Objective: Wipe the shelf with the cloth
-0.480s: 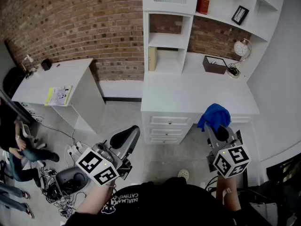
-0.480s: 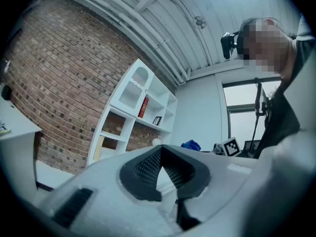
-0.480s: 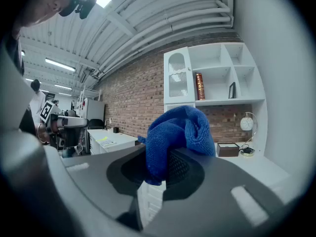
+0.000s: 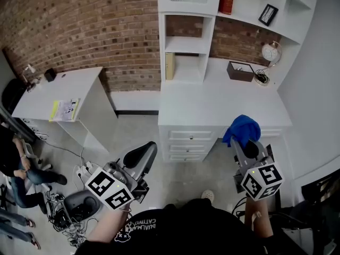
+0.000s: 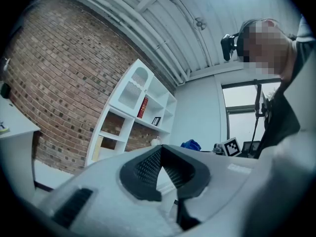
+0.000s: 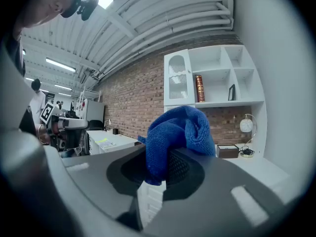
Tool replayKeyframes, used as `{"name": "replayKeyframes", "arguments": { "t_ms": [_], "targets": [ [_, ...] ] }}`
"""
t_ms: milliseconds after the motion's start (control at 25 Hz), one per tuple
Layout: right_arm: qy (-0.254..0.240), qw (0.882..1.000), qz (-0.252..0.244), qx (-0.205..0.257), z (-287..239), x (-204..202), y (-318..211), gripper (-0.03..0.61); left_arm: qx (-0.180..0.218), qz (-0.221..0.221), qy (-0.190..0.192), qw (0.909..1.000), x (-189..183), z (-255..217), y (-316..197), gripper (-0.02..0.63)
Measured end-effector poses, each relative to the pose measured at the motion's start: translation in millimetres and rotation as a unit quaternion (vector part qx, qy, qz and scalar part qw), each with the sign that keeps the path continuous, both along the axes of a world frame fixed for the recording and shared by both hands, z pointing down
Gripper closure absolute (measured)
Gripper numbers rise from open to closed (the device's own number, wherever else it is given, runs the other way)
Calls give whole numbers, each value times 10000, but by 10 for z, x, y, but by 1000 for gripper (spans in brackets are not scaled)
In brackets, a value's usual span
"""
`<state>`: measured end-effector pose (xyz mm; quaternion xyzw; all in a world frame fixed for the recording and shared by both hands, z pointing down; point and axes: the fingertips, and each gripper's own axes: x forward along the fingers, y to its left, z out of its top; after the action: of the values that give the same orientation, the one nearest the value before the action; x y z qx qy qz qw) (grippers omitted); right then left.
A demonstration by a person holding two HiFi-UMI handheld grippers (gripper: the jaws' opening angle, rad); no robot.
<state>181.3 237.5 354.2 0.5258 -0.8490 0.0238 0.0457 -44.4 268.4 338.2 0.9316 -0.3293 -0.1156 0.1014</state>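
Right gripper (image 4: 246, 144) jaws clamp the blue cloth (image 6: 178, 130), which bunches out above their tips; left gripper (image 4: 144, 154) jaws are closed together.

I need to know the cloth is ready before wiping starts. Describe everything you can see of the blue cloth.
The blue cloth looks like soft, nubby microfibre, bunched into a crumpled wad with folds on top. The right gripper is shut on its lower part, so most of it puffs up above the jaws and one corner hangs down between them. It is held in the air short of the white shelf unit, touching only the jaws.
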Motion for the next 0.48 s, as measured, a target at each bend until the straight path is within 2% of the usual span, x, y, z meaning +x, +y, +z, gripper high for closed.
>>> {"name": "replayKeyframes", "arguments": {
  "t_ms": [200, 480],
  "targets": [
    [-250, 9995, -18, -192, 48, -37, -76, 518, -133, -49, 45, 9999, -92, 118, -27, 615],
    [63, 9998, -141, -144, -6, -4, -459, 518, -126, -185, 92, 9997, -65, 120, -328, 615]
  ]
}}
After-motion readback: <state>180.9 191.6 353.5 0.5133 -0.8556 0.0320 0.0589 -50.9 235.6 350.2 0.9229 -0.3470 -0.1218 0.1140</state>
